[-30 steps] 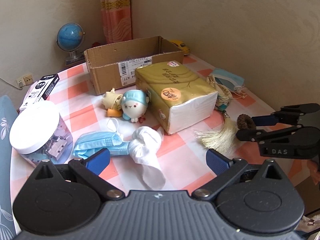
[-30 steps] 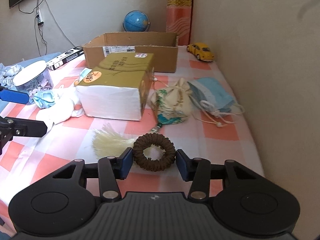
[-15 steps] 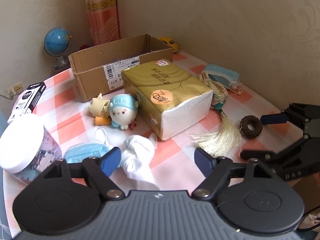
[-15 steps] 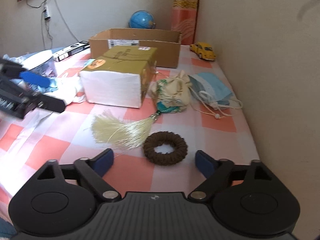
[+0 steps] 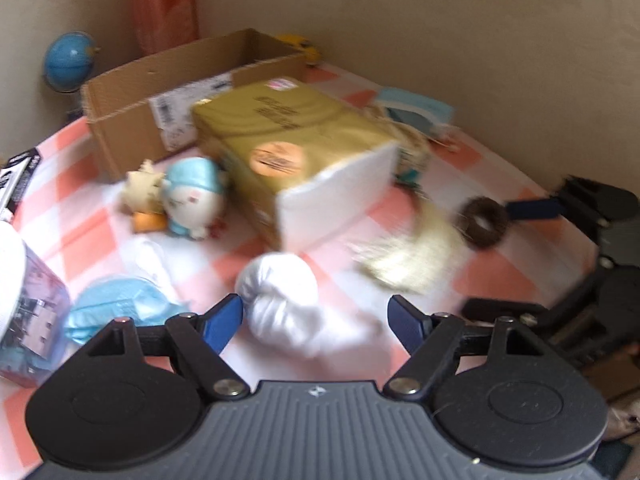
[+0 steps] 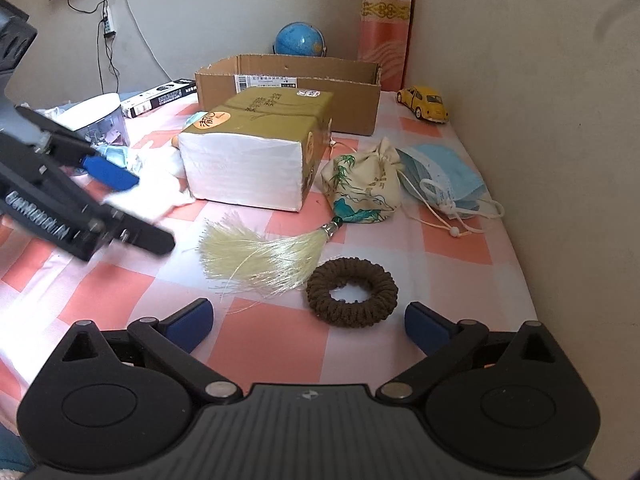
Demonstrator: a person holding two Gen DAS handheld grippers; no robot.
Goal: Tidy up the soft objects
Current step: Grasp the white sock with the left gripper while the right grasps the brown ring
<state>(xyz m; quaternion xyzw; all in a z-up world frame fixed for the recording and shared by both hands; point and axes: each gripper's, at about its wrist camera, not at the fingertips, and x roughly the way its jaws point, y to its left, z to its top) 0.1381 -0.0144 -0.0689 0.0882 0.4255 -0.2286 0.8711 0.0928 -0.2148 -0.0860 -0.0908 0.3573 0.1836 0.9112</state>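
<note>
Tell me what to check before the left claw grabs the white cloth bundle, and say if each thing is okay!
1. Left claw open: ok, though its jaws have just been narrowing.
2. White cloth bundle between its fingers: ok, sitting nearer the left finger, not yet pinched.
3. Blue face mask out of the grab: cannot tell, it lies right beside the left finger and the picture is blurred.
4. Right claw out of the way: ok, its jaws have just been opening, and the brown hair tie lies free on the cloth in front of them.
5. Cardboard box open on top: ok.
6. Room inside the box: cannot tell, its inside is hidden.
</note>
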